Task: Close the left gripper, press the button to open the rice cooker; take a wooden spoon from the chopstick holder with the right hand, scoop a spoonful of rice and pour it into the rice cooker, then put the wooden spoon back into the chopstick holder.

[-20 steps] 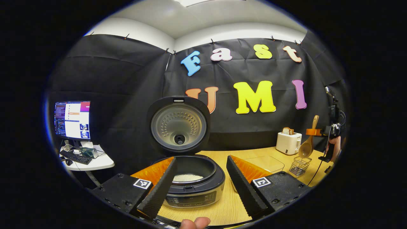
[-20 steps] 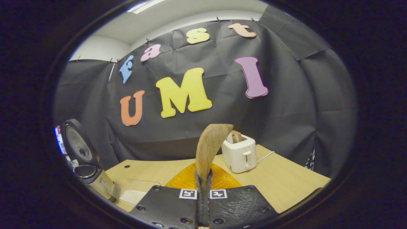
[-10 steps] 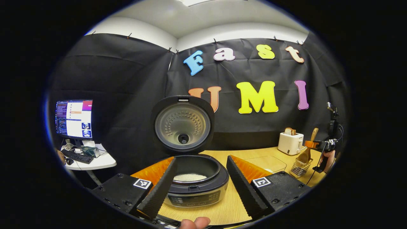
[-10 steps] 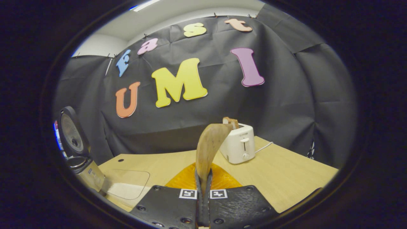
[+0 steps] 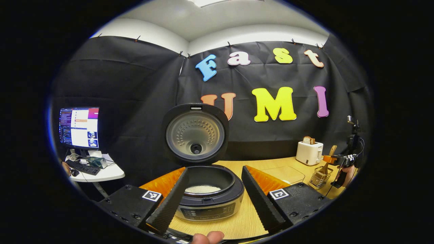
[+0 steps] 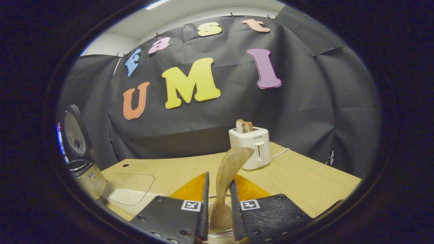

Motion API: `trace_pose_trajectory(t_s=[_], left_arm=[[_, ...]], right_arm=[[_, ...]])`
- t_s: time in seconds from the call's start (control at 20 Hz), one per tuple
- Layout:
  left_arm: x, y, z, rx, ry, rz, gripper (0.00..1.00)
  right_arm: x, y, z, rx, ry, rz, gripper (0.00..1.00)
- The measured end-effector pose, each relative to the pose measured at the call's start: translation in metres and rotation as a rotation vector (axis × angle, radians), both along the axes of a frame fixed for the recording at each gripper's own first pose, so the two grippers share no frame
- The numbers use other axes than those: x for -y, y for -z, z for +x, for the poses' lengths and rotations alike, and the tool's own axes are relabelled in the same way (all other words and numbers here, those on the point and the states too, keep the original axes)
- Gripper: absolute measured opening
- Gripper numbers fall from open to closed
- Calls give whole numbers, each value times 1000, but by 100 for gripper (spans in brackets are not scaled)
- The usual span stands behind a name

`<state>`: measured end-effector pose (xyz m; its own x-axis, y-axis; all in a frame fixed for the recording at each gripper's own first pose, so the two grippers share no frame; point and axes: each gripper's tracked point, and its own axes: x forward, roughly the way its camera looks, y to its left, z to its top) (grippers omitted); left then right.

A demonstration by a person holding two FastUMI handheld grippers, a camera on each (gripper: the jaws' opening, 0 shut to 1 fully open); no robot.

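L gripper (image 5: 212,193): jaws wide apart, holding nothing.
Rice cooker (image 5: 206,198): between L jaws, just ahead; lid up, rice in pot.
R gripper (image 6: 218,210): jaws slightly apart, wooden spoon (image 6: 227,179) handle standing between them; contact w/ pads can't tell.
Chopstick holder (image 5: 319,177): far R of L jaws, spoon bowl down in it.
Toaster (image 6: 251,147): ahead of R jaws, on table (image 6: 305,183).

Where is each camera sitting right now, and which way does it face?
Left gripper view: rides the left gripper, facing the open rice cooker; own fingers spread, a fingertip at the bottom edge.
Right gripper view: rides the right gripper, facing the toaster; fingers astride the wooden spoon.
Shared: rice cooker, toaster, table.
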<state>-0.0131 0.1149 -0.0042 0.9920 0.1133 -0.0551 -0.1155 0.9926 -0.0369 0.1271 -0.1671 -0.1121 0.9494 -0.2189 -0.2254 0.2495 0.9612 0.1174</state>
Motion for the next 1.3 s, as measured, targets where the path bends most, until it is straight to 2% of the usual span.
trace_pose_trajectory(t_s=[0.1, 0.2, 0.25, 0.3, 0.6, 0.65, 0.7, 0.85, 1.1, 1.3], left_arm=[[-1, -2, -1, 7, -3, -12, 99], [-1, -3, -2, 8, -5, -15, 99], [1, -5, -3, 10, -2, -11, 99], [1, -9, -4, 18, -3, -3, 99], [10, -22, -9, 60, -2, 13, 99], [13, -23, -10, 61, 0, 18, 95], [15, -25, -11, 63, 2, 25, 99], [26, -30, -12, 71, 5, 32, 99], [43, -32, -12, 80, -4, 8, 99], [49, -31, -4, 74, -23, 25, 99]], right_arm=[[3, 2, -5, -13, 7, -15, 55], [3, 6, -10, -34, 0, -14, 73], [5, 9, -13, -44, 1, -14, 77], [10, 11, -17, -57, 11, -17, 92], [17, -1, -47, -48, 26, -18, 94], [16, -4, -54, -44, 25, -14, 94], [17, -6, -61, -43, 29, -16, 94], [15, -14, -81, -30, 35, -17, 94], [-13, -28, -117, -34, -29, -55, 94], [-50, -37, -123, -8, -138, -76, 94]])
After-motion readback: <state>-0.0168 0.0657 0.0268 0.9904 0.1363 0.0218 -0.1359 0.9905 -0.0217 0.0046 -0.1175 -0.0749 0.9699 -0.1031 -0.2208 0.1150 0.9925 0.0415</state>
